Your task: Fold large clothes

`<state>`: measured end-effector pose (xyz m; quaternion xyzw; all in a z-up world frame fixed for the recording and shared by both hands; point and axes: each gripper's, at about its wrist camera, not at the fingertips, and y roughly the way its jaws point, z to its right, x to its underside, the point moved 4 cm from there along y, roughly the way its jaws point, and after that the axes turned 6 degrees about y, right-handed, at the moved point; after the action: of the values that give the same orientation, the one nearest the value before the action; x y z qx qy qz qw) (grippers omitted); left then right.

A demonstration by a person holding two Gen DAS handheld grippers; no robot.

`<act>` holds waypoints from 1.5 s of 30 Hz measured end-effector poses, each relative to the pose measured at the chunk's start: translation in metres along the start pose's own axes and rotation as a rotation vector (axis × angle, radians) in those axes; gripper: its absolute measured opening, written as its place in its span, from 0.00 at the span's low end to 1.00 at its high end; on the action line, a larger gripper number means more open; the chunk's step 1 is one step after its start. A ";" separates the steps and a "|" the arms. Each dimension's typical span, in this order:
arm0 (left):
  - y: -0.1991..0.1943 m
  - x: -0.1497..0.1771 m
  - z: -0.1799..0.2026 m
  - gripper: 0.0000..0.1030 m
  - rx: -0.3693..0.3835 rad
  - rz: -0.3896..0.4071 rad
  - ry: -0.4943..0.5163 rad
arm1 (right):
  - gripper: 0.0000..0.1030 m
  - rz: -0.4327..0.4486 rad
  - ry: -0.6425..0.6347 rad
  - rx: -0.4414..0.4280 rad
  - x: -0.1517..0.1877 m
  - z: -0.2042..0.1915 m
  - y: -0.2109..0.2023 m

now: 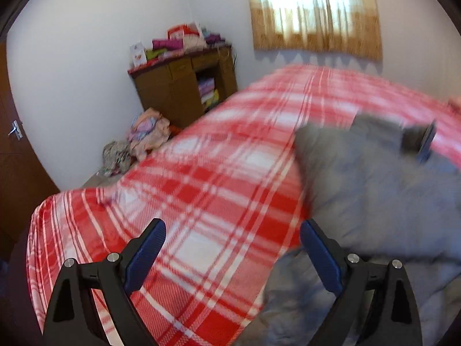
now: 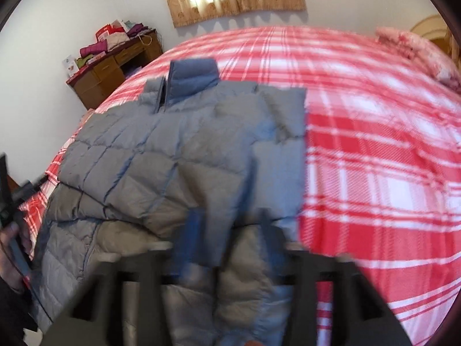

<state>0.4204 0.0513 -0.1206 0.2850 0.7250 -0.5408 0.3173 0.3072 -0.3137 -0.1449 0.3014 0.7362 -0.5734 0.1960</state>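
Observation:
A grey-blue puffer jacket [image 2: 144, 158] lies spread on the red plaid bedspread [image 2: 374, 144], its collar towards the far wall. My right gripper [image 2: 229, 230] hovers over the jacket's near part, blurred. Its fingers stand apart, a fold of the jacket lies under and between them, and the pads do not press on it. In the left wrist view my left gripper [image 1: 233, 248] is open over the bedspread [image 1: 201, 173] with nothing in it. The jacket [image 1: 374, 196] lies just to its right. A person's hand [image 2: 11, 245] holds the left tool at the picture's left edge.
A wooden cabinet [image 1: 184, 92] stacked with folded clothes stands against the far wall. A heap of clothes [image 1: 144, 138] lies on the floor beside the bed. A curtained window [image 1: 314, 11] is behind the bed, a door [image 1: 17, 150] is at the left, and a pink pillow [image 2: 415, 49] is at the far right.

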 end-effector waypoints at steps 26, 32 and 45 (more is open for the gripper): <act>0.078 0.004 0.147 0.94 0.100 -0.105 0.198 | 0.25 0.021 0.035 0.011 -0.001 -0.030 0.086; 0.080 0.008 0.149 0.95 0.094 -0.113 0.203 | 0.24 0.021 0.030 0.015 0.000 -0.033 0.090; 0.045 -0.053 0.110 0.95 0.144 -0.041 0.140 | 0.26 0.128 -0.026 0.091 -0.034 -0.053 0.039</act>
<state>0.5045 -0.0468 -0.1308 0.3293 0.7102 -0.5768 0.2333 0.3614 -0.2642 -0.1378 0.3489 0.6861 -0.5964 0.2277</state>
